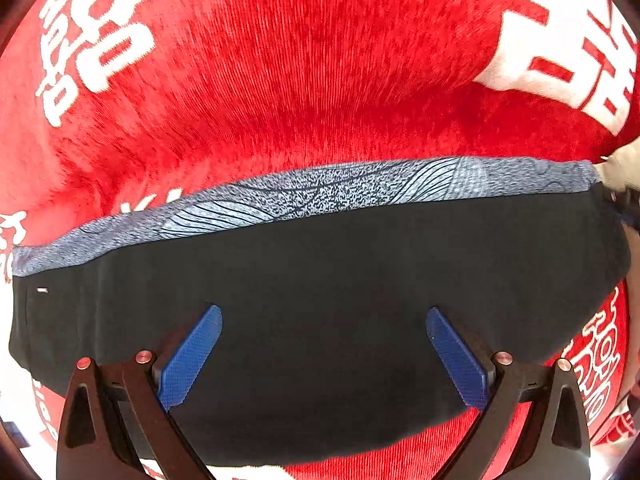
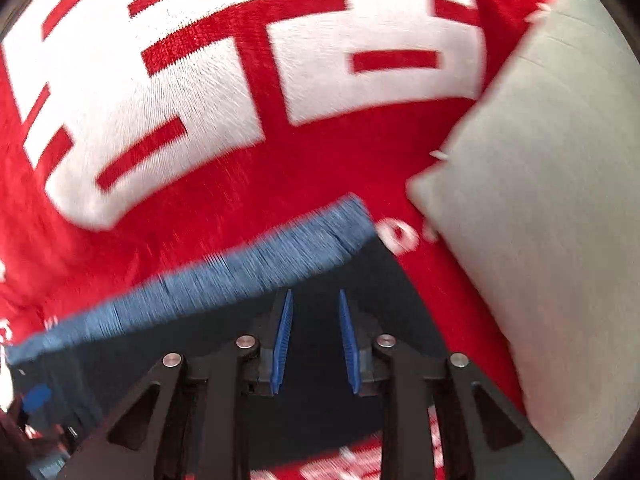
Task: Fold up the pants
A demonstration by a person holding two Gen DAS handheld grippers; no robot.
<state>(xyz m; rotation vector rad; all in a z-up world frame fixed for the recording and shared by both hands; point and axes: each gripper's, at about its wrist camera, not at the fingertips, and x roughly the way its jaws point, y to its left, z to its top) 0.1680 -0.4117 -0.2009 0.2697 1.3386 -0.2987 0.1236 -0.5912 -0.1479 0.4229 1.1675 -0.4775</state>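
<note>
Red plush blanket (image 1: pixel 280 80) with big white lettering fills both views, and it is the surface I am working over; a grey pillow (image 2: pixel 560 200) sits on it at the right edge of the right wrist view. On the blanket lie the pants (image 1: pixel 320 280), dark navy, already looking like a compact band, with a patterned blue-grey waistband (image 1: pixel 320 188) along their far edge. Their long axis runs across the left wrist view, side to side, so both of my tools face the band broadside from the near edge. My left gripper (image 1: pixel 324 356) hangs over the middle of the dark cloth, jaws spread wide, nothing between the blue pads (image 1: pixel 188 360), and I cannot tell if the tips touch the fabric. My right gripper (image 2: pixel 314 340) sits over the right end of the pants, near the corner where the waistband stops short of the pillow; its jaws are narrow, with a clear gap between the pads (image 2: pixel 282 344), and I see no fabric pinched there, though the view is smeared by motion. I judge the next fold has to run along that long axis, and the right hand is the nearer one to an end it could pick up.
</note>
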